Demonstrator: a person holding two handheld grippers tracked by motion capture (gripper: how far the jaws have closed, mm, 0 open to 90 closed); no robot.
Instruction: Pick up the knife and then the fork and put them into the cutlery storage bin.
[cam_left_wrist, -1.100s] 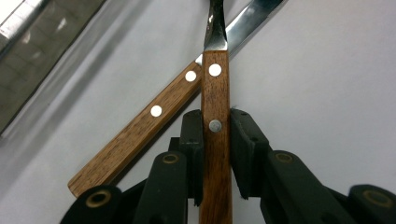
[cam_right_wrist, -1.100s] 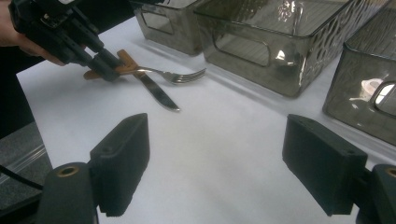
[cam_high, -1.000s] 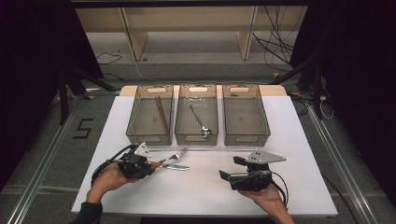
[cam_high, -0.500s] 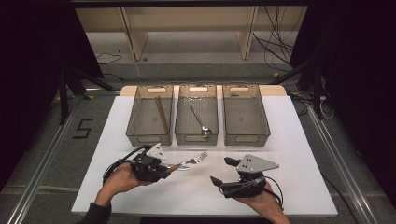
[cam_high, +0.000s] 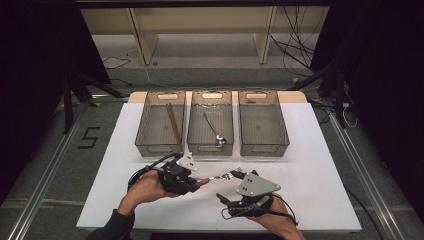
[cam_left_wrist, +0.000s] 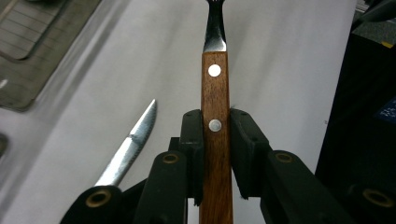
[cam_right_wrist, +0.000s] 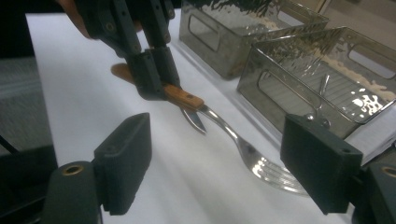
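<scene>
The left gripper (cam_left_wrist: 216, 154) is clamping the fork (cam_left_wrist: 215, 93) by its wooden handle above the table; the right gripper (cam_right_wrist: 224, 163), jaws wide and just narrowing, is needing to take the tines.

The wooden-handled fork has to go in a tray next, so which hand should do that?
Probably the left. The left gripper is already shut on the wooden-handled silver fork, lifted above the white table. The right gripper is open, its jaws wide apart and holding nothing, with the fork's tines between them.
</scene>
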